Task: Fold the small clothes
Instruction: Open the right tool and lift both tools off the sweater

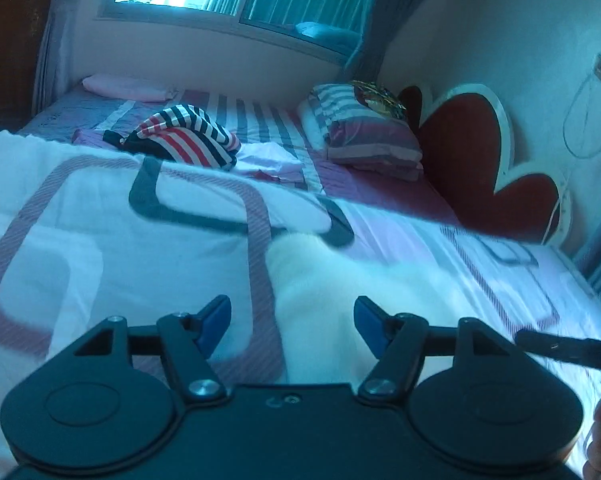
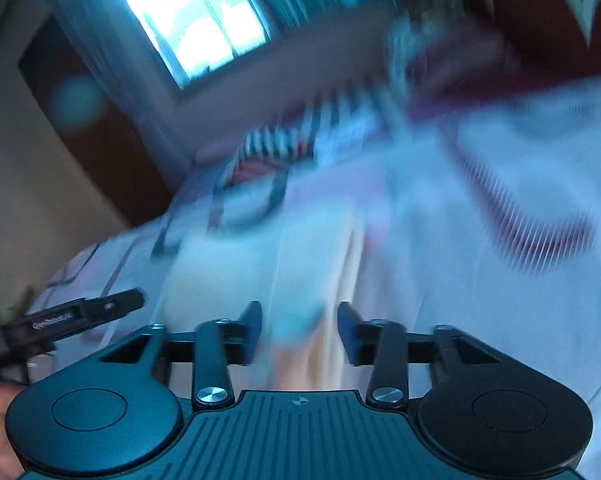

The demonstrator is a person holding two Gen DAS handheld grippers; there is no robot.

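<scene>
Left wrist view: the left tool (image 1: 292,326) is hovering over the bed (image 1: 400,196), its blue pads (image 1: 214,320) standing apart with nothing clamped between them. A white garment (image 1: 340,296) is lying on the patterned bedspread (image 1: 100,216) just ahead of the pads, its long axis running from the tool away toward the headboard (image 1: 472,152); its outline is blurring into the pale cover, so its ends are hard to tell. Farther off, a striped garment (image 1: 184,136) is sitting bunched in a heap, near a pale pink folded piece (image 1: 272,164). A striped pillow (image 1: 364,132) is resting against the headboard. The right tool (image 1: 560,346) is poking in at the right edge.

Right wrist view: heavily motion-blurred. The right tool (image 2: 298,332) is showing its pads parted, none pressing on cloth. The white garment (image 2: 312,264) is stretching lengthwise straight ahead beneath them. The left tool (image 2: 80,312) is showing at the left edge. The striped garment (image 2: 276,140) is smearing beyond, under the window (image 2: 192,20).
</scene>
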